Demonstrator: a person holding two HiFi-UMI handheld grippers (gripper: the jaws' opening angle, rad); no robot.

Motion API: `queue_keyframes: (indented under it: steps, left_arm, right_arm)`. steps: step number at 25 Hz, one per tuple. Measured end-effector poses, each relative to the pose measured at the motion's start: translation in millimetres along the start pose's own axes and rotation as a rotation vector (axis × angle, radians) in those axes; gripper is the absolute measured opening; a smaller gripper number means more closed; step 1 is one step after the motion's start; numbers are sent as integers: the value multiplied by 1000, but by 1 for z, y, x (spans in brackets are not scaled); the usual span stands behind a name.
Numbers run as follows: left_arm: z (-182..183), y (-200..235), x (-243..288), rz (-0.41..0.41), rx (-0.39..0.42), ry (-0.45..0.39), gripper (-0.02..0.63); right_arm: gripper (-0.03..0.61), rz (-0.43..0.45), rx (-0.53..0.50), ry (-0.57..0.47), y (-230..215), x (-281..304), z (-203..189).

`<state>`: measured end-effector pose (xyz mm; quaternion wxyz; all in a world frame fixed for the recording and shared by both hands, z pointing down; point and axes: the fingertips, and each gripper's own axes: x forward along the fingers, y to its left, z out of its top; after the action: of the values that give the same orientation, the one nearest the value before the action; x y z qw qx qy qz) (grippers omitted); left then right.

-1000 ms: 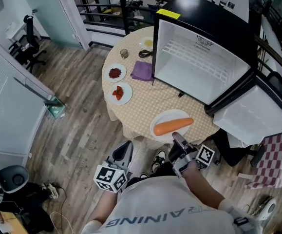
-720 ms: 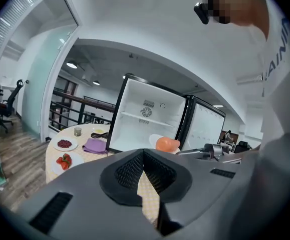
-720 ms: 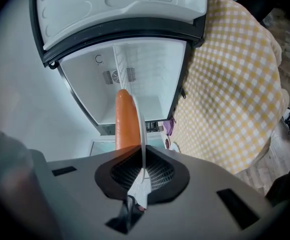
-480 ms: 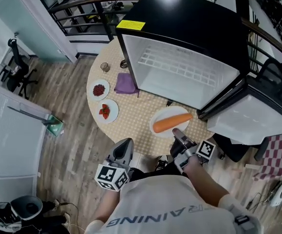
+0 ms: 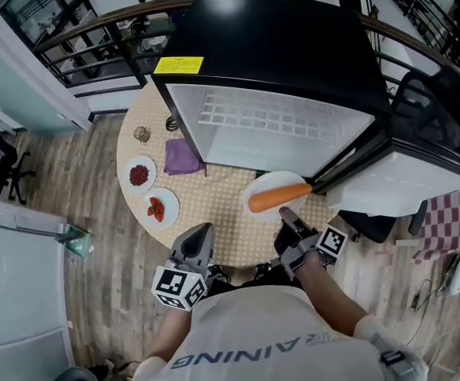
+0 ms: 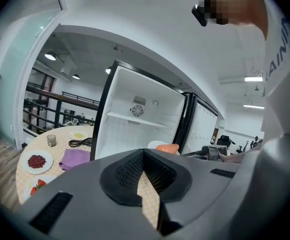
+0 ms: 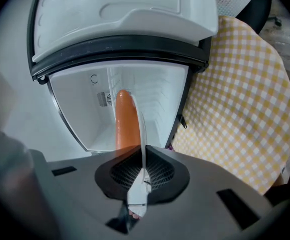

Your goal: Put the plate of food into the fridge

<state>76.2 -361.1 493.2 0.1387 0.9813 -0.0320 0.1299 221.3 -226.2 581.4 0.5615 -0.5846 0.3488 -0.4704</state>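
A white plate (image 5: 268,189) bearing a long orange carrot (image 5: 279,197) hangs over the checked table, just before the open front of the black fridge (image 5: 277,50). My right gripper (image 5: 287,215) is shut on the plate's near rim; in the right gripper view the rim (image 7: 141,134) runs edge-on between the pads (image 7: 160,173), with the carrot (image 7: 126,121) pointing into the white fridge interior (image 7: 79,109). My left gripper (image 5: 201,232) hovers at the table's near edge, shut on nothing. In the left gripper view, beyond the gripper (image 6: 145,156), stand the fridge (image 6: 134,119) and the carrot (image 6: 167,147).
The fridge door (image 5: 396,185) swings open to the right. Left of the fridge lie a purple cloth (image 5: 183,155), two small plates of red food (image 5: 140,175) (image 5: 160,208), a glass (image 5: 141,134) and a black cable (image 5: 171,123). A railing (image 5: 94,46) runs behind the table.
The right gripper has carried the plate with the carrot from the table's near edge up to the fridge opening. The left gripper has moved forward alongside it.
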Motion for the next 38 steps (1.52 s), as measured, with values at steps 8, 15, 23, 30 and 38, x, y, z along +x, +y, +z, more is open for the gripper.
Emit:
queue_keyframes:
  steps: [8, 15, 23, 30, 38]
  left_arm:
    - [27, 33, 8, -91, 50, -6, 9]
    - [18, 45, -4, -84, 36, 24, 9]
    - [0, 55, -14, -57, 4, 64, 9]
    - [-5, 58, -16, -45, -19, 69, 9]
    - [-3, 63, -19, -27, -36, 49, 9]
  right_arm:
    - [34, -12, 7, -178, 5, 16, 22]
    - [35, -68, 59, -294, -15, 48, 47]
    - [35, -80, 88, -420, -36, 91, 94]
    - [37, -134, 115, -526, -53, 115, 132]
    - [36, -170, 102, -536, -56, 140, 137]
